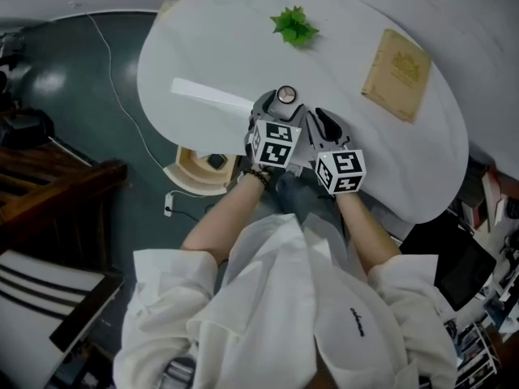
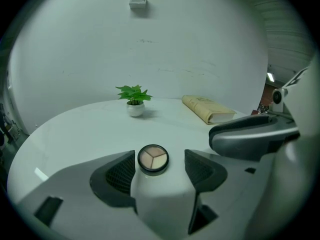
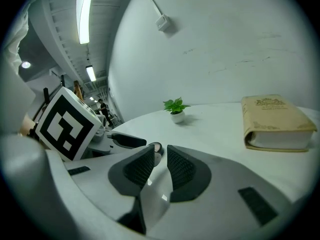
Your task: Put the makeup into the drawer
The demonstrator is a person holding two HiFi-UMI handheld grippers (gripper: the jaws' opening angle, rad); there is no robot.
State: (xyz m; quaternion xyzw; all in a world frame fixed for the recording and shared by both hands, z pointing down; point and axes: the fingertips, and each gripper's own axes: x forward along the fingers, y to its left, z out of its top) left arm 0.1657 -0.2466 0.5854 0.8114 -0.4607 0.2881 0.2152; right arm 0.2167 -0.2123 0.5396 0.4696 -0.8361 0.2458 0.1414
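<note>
A small round makeup compact [image 1: 286,95] with three beige shades lies on the white oval table [image 1: 211,47]. My left gripper [image 1: 282,108] reaches over the near edge. In the left gripper view the compact [image 2: 153,158] sits between the tips of the left gripper [image 2: 160,164]; the jaws stand wide and the pads do not touch it. My right gripper [image 1: 327,128] hovers just right of it. Its jaws [image 3: 161,156] leave a narrow gap with nothing in it, and the compact [image 3: 156,148] shows beyond their tips.
A potted green plant [image 1: 295,26] stands at the table's far side and a tan book [image 1: 397,73] lies at the right. A white strip [image 1: 211,96] lies left of the compact. A cream rounded drawer-like compartment [image 1: 199,168] juts out below the near-left edge.
</note>
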